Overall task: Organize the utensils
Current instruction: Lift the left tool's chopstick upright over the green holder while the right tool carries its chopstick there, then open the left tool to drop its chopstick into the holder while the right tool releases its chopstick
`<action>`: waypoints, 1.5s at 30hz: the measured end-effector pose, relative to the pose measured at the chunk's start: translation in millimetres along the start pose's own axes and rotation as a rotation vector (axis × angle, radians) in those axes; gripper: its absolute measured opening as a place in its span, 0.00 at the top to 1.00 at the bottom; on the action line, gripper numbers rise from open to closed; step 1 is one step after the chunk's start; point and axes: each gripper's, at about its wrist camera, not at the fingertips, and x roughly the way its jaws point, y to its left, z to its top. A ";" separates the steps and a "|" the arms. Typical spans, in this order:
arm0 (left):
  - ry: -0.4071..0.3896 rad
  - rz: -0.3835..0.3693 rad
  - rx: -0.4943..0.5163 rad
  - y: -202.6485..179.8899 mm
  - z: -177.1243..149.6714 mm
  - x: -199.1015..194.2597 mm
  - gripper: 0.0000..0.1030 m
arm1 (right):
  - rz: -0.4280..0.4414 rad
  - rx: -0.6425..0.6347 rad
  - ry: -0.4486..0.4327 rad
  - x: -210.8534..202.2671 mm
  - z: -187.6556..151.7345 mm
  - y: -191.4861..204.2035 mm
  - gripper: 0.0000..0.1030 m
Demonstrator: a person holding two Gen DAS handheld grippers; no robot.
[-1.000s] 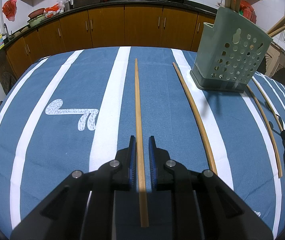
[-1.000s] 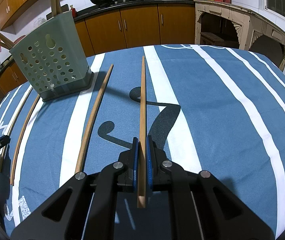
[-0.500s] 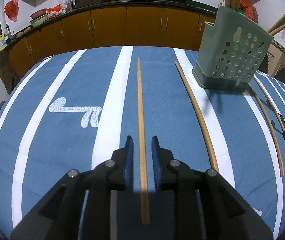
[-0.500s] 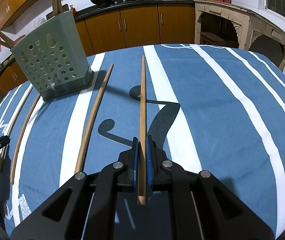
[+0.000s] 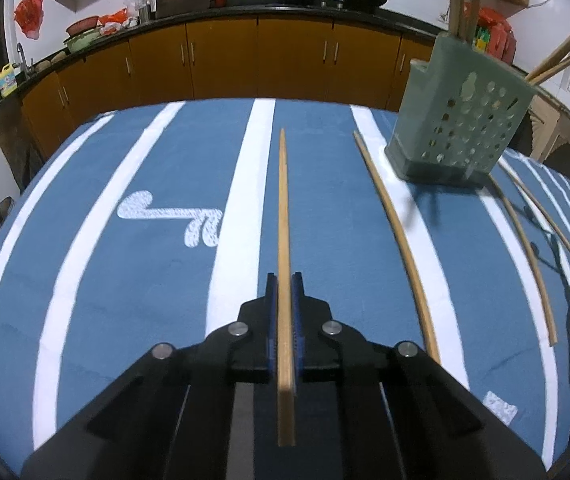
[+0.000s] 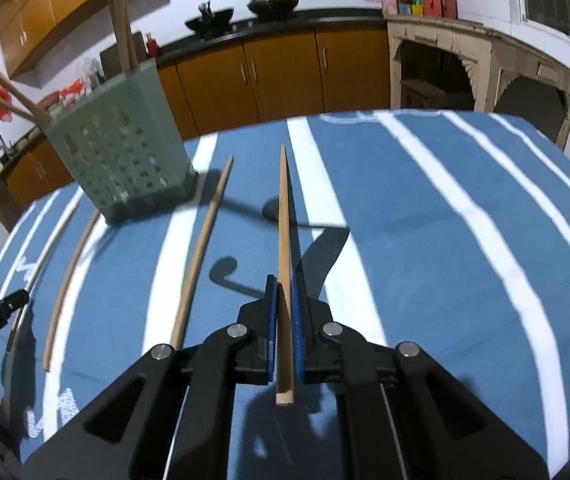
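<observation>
Slim, pale wooden chopstick [image 5: 284, 216], tapering toward its far tip.

I see a blue tablecloth with white stripes [image 5: 85, 240] and a white squiggle print. Pale green perforated plastic utensil holder [image 5: 461, 136] with round holes. Beside the holder, tan wooden chopsticks [image 5: 401, 240]; same tan on the stick in my black left gripper with blue pads [image 5: 284, 280]. Behind the holder, orange-brown cabinet doors [image 5: 225, 60], black countertop, white wall.
</observation>
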 end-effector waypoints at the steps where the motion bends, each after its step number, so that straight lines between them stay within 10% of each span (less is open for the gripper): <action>1: -0.012 -0.003 0.002 -0.4 1.2 -5.1 0.92 | -0.001 0.000 -0.018 -5.8 3.0 -0.6 0.92; 30: -0.360 -0.109 -0.007 -10.0 62.5 -117.9 0.92 | 0.061 0.029 -0.271 -74.0 56.6 -1.5 0.92; 45: -0.498 -0.245 0.047 -37.6 100.9 -182.2 0.92 | 0.227 -0.018 -0.423 -134.6 111.1 34.7 0.93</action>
